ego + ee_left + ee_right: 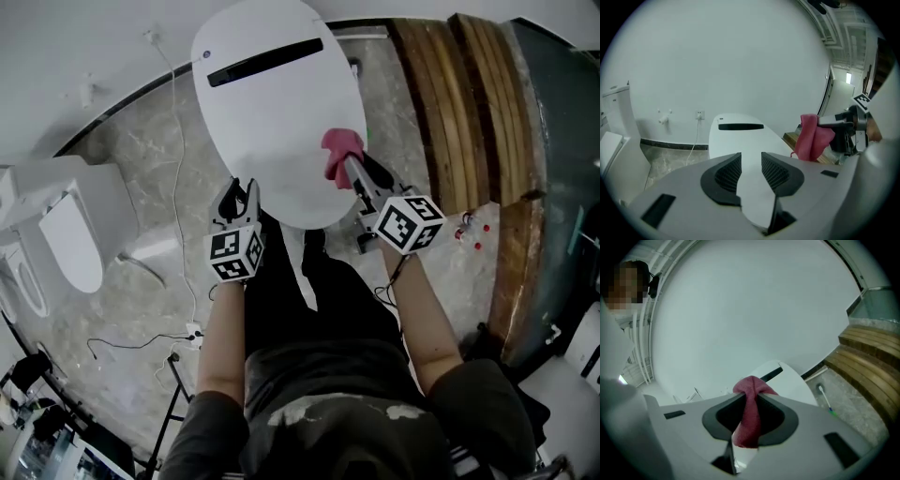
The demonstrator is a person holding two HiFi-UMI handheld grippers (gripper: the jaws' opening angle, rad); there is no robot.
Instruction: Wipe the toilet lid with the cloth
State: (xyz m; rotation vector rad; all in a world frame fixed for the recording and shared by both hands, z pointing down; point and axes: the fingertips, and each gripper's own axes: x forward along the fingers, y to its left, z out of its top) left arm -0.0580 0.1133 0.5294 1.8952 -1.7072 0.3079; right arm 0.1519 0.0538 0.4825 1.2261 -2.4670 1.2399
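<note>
The white oval toilet lid [272, 103] with a black slot near its far end fills the upper middle of the head view. My right gripper [349, 172] is shut on a dark pink cloth [338, 150], which hangs bunched over the lid's right edge. In the right gripper view the cloth [749, 420] is pinched between the jaws of that gripper [750, 397], with the lid [790, 380] beyond. My left gripper [236, 199] hovers at the lid's near left edge, open and empty. Its own view shows the left gripper [751, 164], the lid [740, 136] and the cloth [813, 138].
Wooden steps [469, 103] rise to the right of the toilet. A second white toilet [70, 234] stands at the left. A cable and power strip [192, 330] lie on the marble floor. A brush [824, 399] lies on the floor by the steps.
</note>
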